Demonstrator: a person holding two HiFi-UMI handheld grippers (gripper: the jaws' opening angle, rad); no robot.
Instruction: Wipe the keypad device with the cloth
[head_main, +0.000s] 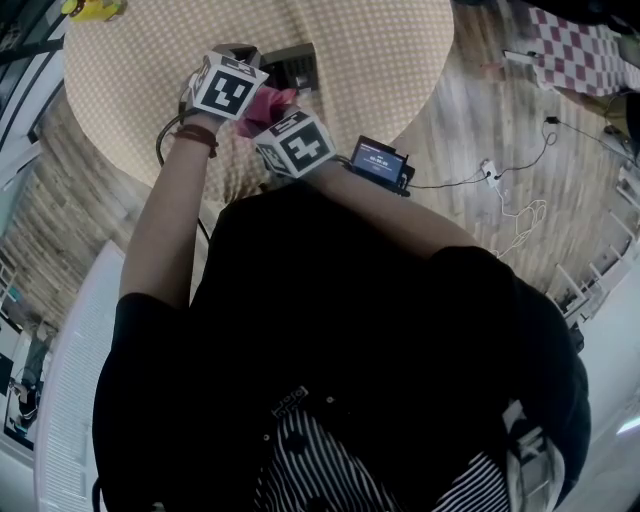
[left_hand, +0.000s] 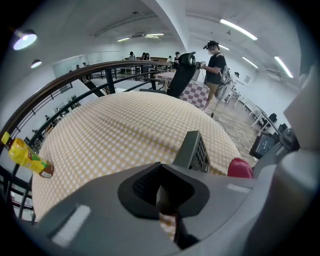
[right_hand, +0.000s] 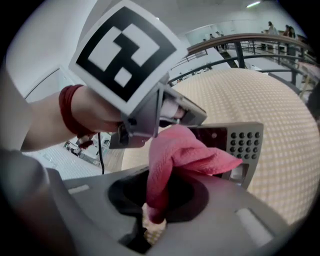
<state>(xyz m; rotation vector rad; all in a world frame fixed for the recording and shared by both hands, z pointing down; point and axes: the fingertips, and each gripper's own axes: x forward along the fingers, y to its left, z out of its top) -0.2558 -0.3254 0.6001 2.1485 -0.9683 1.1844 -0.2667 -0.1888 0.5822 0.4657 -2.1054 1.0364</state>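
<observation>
A grey keypad device stands tilted up on the checkered round table, its keys facing the right gripper view. My left gripper pinches the device's upper left corner, its jaws closed; in the left gripper view the device is edge-on just past the left gripper. My right gripper is shut on a pink cloth that is draped against the device's face. In the head view both grippers sit close together, left gripper and right gripper, with the cloth between them and the device.
A yellow bottle lies near the table's far left edge. A small lit screen rides by my right forearm. Cables run over the wooden floor to the right. Railings, chairs and people stand well beyond the table.
</observation>
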